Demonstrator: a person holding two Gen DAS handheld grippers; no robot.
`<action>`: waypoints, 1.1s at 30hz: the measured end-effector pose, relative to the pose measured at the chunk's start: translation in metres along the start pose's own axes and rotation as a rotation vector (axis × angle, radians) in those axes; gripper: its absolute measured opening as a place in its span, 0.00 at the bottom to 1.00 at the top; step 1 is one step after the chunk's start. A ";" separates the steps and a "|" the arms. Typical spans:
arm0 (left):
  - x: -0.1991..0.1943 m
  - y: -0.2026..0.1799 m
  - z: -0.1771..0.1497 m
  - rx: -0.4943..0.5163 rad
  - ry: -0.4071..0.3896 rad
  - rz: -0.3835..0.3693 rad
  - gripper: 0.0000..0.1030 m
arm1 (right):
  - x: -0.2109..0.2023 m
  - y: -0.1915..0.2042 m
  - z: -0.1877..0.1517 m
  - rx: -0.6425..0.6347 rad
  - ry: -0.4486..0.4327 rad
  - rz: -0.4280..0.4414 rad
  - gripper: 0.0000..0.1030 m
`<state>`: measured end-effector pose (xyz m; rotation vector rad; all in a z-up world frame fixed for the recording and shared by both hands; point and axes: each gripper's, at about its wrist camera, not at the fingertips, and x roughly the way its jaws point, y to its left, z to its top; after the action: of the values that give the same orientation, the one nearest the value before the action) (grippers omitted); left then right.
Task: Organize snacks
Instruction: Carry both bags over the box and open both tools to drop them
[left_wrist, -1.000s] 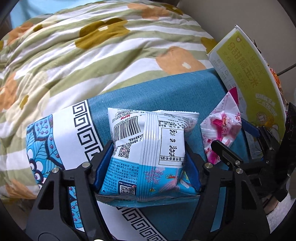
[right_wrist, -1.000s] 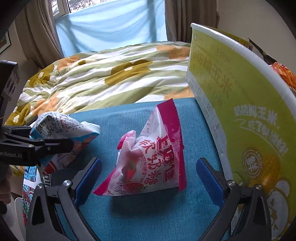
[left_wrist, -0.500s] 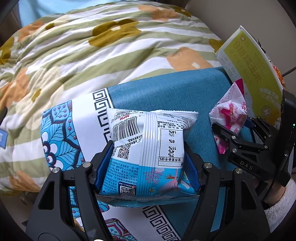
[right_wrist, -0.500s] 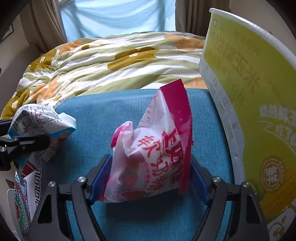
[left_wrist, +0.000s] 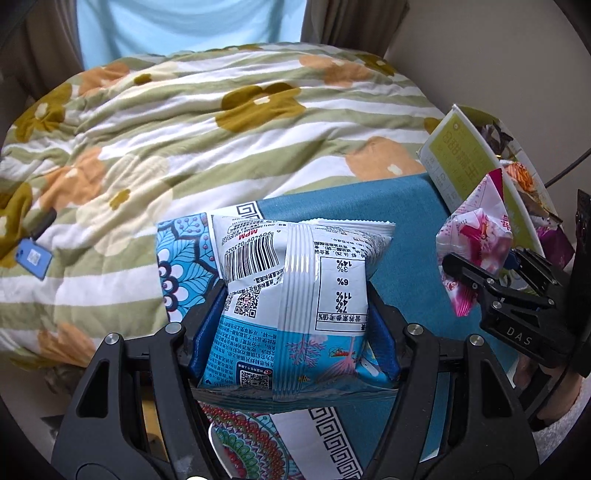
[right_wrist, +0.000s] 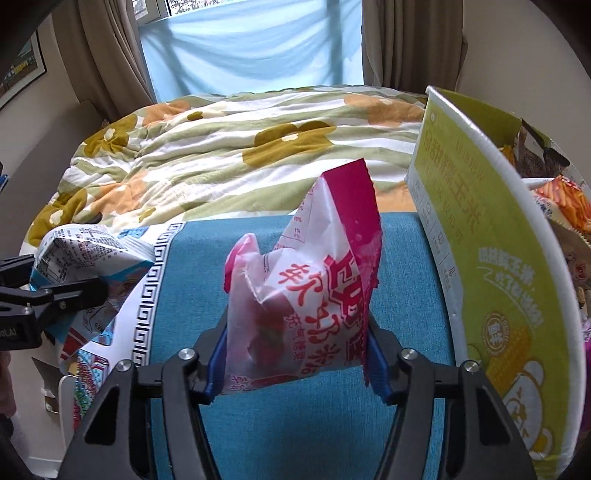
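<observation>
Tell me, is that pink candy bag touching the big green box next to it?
Apart. In the right wrist view, the pink bag, pinched in the right gripper, has a strip of blue cloth showing between it and the green box.

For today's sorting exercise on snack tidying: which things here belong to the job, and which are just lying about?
Part of the job:
blue-and-white snack packet, in the left hand-held gripper
pink snack packet, in the right hand-held gripper
green box holding other snacks

Just lying about:
floral quilt
curtains
blue card
</observation>
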<state>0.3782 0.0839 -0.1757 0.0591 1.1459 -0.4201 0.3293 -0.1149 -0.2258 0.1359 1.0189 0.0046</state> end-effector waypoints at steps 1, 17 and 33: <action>-0.010 -0.002 0.000 -0.007 -0.014 0.000 0.64 | -0.010 0.001 0.002 0.006 -0.008 0.012 0.55; -0.097 -0.157 0.040 0.064 -0.235 -0.044 0.64 | -0.174 -0.073 0.014 0.055 -0.174 0.028 0.55; -0.002 -0.362 0.142 0.059 -0.254 -0.043 0.79 | -0.208 -0.249 0.028 0.009 -0.198 0.010 0.55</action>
<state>0.3735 -0.2853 -0.0535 0.0313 0.8855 -0.4846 0.2294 -0.3785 -0.0638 0.1470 0.8210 -0.0047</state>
